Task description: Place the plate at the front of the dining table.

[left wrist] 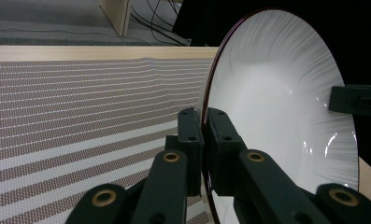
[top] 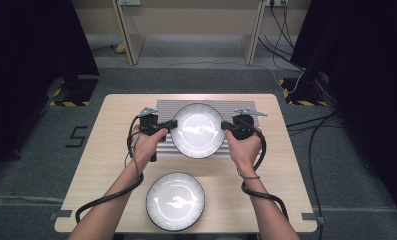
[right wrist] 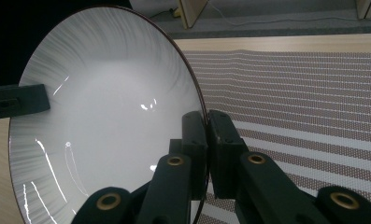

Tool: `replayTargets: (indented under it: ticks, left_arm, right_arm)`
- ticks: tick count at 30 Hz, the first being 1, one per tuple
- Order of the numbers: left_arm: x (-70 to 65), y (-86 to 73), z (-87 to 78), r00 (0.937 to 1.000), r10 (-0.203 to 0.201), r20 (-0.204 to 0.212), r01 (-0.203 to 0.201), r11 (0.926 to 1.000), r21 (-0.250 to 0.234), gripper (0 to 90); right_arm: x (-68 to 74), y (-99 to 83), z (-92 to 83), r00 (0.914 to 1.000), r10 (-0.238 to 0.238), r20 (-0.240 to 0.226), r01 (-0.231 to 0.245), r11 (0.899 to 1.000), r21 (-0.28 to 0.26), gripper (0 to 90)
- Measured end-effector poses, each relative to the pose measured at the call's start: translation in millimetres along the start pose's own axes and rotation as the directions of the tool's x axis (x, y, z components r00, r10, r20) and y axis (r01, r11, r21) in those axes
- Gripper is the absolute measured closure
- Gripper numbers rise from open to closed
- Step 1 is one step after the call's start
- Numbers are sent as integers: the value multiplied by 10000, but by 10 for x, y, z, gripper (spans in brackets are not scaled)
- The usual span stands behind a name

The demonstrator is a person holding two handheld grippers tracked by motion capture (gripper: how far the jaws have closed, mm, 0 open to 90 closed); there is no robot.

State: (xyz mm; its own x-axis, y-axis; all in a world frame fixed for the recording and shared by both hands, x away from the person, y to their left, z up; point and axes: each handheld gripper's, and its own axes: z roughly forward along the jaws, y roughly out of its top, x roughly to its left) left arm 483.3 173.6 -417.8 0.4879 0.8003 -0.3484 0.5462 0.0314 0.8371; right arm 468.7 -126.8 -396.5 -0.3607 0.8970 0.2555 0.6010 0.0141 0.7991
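Plate (top: 198, 130) rim clamped both sides: left hand-held gripper (top: 172, 124), right hand-held gripper (top: 226, 125).

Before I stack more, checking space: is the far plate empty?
Empty. The far plate shows bare white inside; both gripper views show only glare.

— Some kind of lab or test room, isn't it?
— Looks so: grey carpet floor (top: 31, 165), black curtains (top: 371, 75) either side, hazard-striped stand feet (top: 68, 103), loose cables (top: 316, 130) running to wall sockets (top: 277, 2), one bare wooden table (top: 101, 165).
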Motion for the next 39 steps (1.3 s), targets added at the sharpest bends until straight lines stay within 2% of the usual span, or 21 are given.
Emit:
replayTargets:
  ticks: [6,12,39]
  left_arm:
    - [27,69,92,9999,-127,-21,127,9999,75,843]
    - [76,111,185,10000,-61,7,61,9999,120,841]
    - [170,173,474,9993,-236,-306,255,9976,640,833]
  right_arm:
    - [-40,73,51,9999,54,120,-54,10000,6,864]
    - [-79,110,114,9997,126,226,-126,9999,5,864]
    - [-227,183,339,9978,469,463,-486,9982,352,865]
